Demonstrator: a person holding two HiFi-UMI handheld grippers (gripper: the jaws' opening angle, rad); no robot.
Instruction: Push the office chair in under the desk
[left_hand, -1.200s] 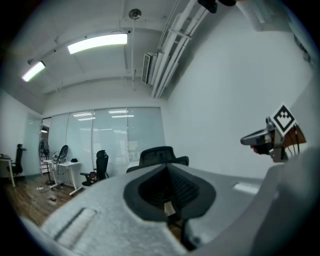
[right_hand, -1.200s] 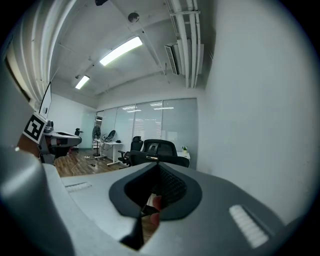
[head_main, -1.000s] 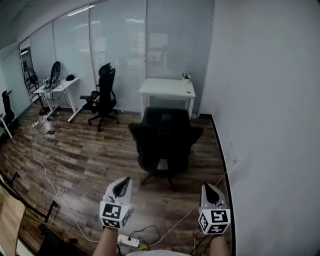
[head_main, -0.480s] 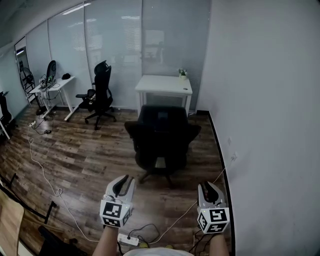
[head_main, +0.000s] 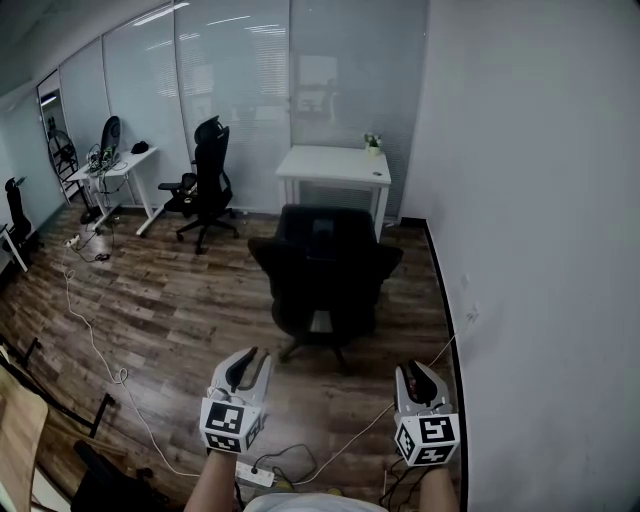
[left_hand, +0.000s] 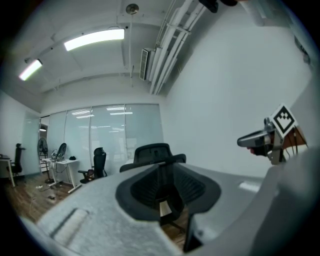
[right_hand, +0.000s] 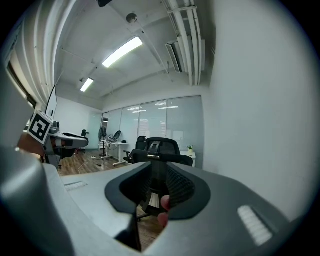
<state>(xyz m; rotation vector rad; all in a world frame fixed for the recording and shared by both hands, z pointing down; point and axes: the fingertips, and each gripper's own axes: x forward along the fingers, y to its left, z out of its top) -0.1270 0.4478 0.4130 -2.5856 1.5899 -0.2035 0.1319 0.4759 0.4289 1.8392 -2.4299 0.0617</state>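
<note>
A black office chair (head_main: 325, 270) stands on the wood floor with its back toward me, in front of a small white desk (head_main: 335, 165) at the glass wall. It also fills the middle of the left gripper view (left_hand: 152, 152) and the right gripper view (right_hand: 160, 147). My left gripper (head_main: 245, 362) and right gripper (head_main: 418, 372) hover side by side well short of the chair, both pointing at it. Their jaws have just been opening, and both are open with nothing between them.
A second black chair (head_main: 205, 185) and a cluttered white desk (head_main: 115, 165) stand at the left. Cables (head_main: 90, 340) trail over the floor to a power strip (head_main: 255, 477) near my feet. A white wall (head_main: 540, 250) runs along the right. A small plant (head_main: 372, 143) sits on the desk.
Both grippers' jaws have parted from shut to open. Both hands have edged slightly toward the chair. The chair has not moved.
</note>
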